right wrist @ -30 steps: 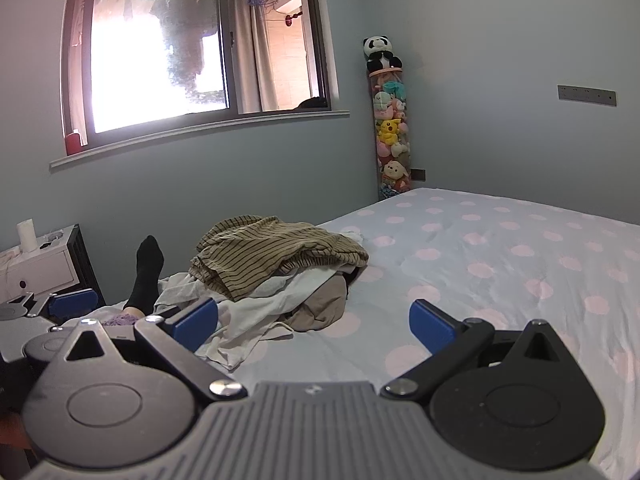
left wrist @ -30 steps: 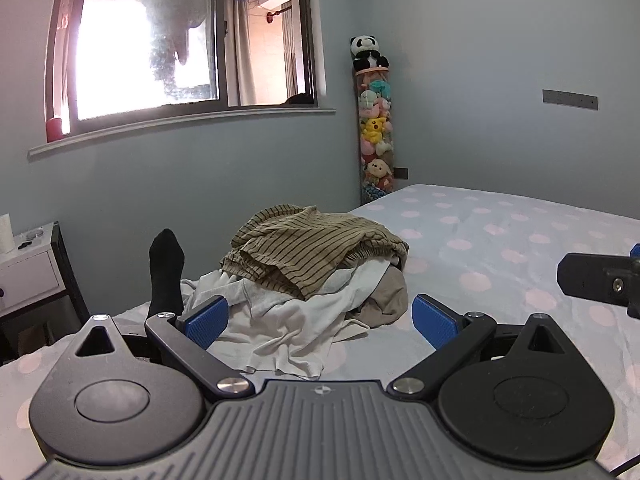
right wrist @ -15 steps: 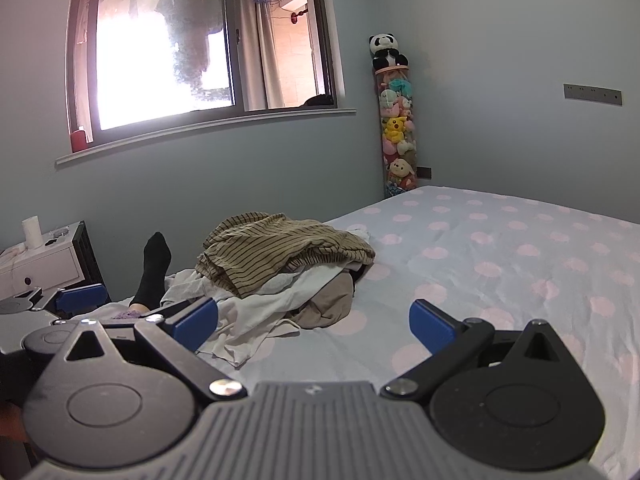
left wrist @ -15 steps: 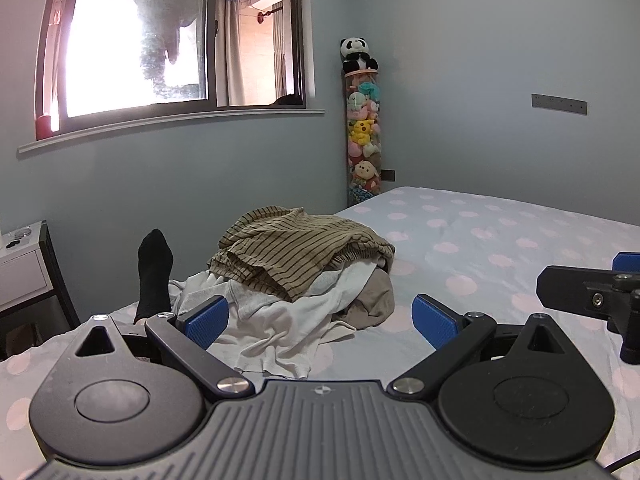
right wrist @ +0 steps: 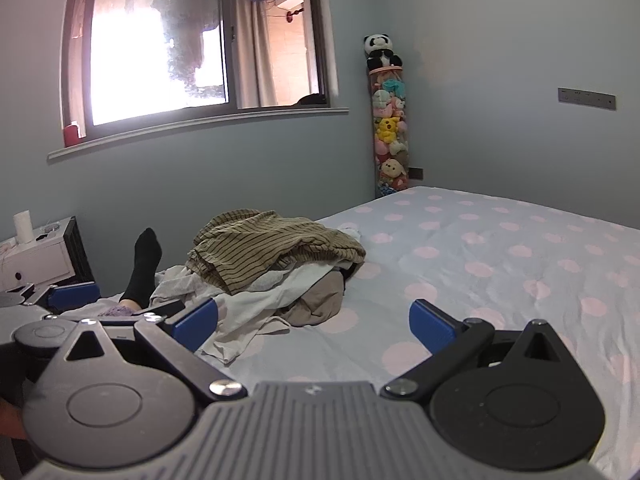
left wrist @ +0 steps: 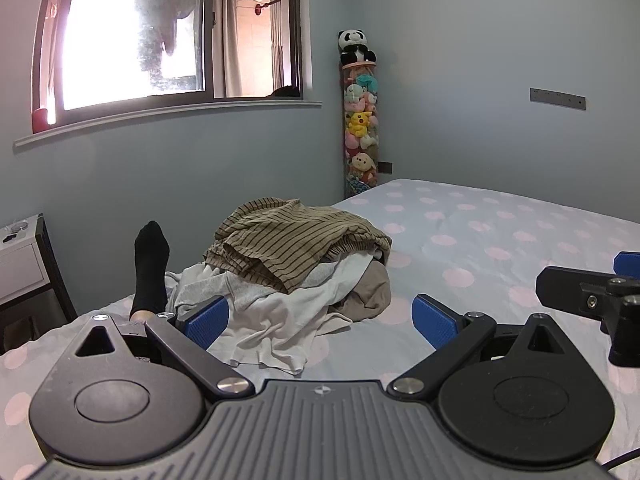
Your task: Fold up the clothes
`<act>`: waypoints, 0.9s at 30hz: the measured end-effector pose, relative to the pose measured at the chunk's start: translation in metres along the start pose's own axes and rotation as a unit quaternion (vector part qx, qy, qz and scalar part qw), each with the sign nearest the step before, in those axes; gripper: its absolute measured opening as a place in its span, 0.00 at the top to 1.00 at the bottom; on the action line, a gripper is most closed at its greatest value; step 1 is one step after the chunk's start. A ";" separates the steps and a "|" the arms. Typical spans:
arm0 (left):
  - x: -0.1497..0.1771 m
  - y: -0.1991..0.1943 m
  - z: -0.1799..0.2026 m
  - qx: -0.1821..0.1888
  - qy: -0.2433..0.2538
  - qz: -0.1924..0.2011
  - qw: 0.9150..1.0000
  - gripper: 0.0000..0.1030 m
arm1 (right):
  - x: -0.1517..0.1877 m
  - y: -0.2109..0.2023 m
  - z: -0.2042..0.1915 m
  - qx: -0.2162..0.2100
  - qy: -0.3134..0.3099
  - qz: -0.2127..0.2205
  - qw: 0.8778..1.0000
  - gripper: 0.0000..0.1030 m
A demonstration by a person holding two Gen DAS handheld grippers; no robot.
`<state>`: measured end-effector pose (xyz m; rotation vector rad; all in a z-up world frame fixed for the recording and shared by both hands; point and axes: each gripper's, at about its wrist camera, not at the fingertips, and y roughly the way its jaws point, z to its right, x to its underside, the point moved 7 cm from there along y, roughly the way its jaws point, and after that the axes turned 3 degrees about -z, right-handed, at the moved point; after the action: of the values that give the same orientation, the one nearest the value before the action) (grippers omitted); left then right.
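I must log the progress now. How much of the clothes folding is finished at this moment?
Nothing looks folded: the striped garment lies crumpled on top of the white clothes in one heap on the bed. Nothing is in hand; the left gripper and right gripper are both open and empty. All folding remains.

We are in a home bedroom: a bed (left wrist: 500,240) with a pink-dotted sheet, a nightstand (right wrist: 36,256), a tall column of plush toys (right wrist: 390,136), and a window (left wrist: 168,40).
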<state>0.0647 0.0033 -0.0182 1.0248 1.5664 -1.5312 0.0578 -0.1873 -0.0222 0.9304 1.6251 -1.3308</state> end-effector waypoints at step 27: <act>0.007 0.005 0.000 -0.002 0.001 -0.016 1.000 0.03 | 0.010 0.007 -0.002 -0.002 0.007 -0.015 1.000 0.01</act>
<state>0.0665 0.0035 -0.0269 1.0043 1.5940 -1.5494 0.0601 -0.1836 -0.0342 0.9178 1.6577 -1.3447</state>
